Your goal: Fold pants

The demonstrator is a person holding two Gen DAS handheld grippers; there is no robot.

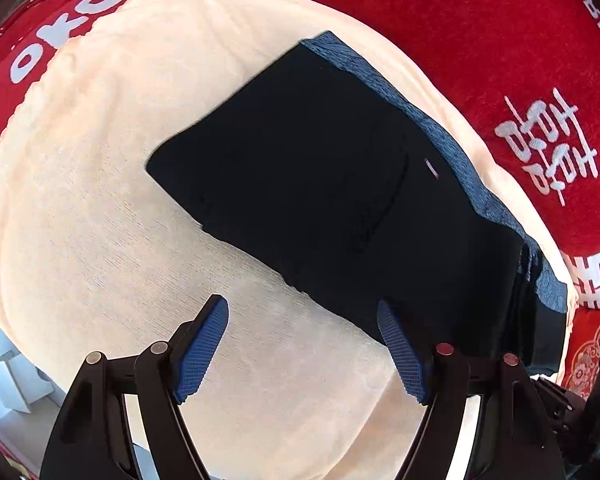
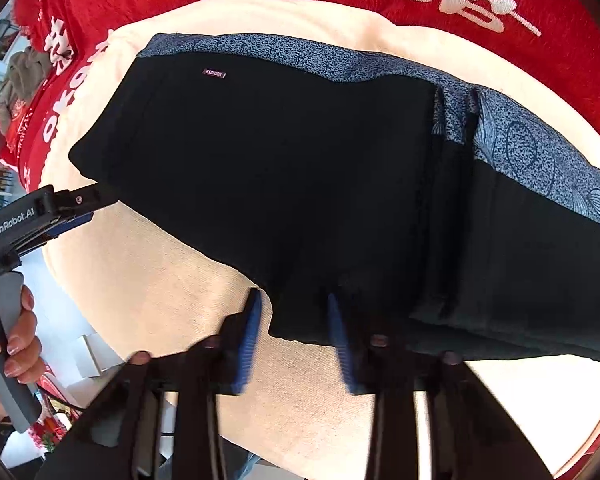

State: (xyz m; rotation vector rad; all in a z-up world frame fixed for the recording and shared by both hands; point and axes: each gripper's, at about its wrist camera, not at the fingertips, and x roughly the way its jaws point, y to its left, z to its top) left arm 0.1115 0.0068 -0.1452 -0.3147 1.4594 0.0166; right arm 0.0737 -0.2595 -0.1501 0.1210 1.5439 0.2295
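A: Left wrist view first: where do the pants sit, and why there?

B: The black pants with a speckled blue patterned waistband lie as a compact folded block on a cream terry towel, which is spread over a red plush blanket with white woven characters. The towel gives a plain flat patch to fold on; I judge that is why the block sits in its middle.

A: And the left tongs?

B: The left tongs are spread wide with nothing between the blue ribbed pads. One pad is over bare towel, the other at the near edge of the black cloth. They look clear of the fabric, though I cannot tell if that pad brushes it.

A: Right wrist view?

B: The right tongs are partly open, straddling the near corner of the folded block. The picture is blurred there, so whether cloth is actually pinched I cannot tell. The layers stack at the right end, waistband towards the far side, with a small label on top.

A: So how far along?

B: Nearly finished, by my judgement: the pants are already folded several times over, and the tongs sit low at the edge as if for a last tidy or release.
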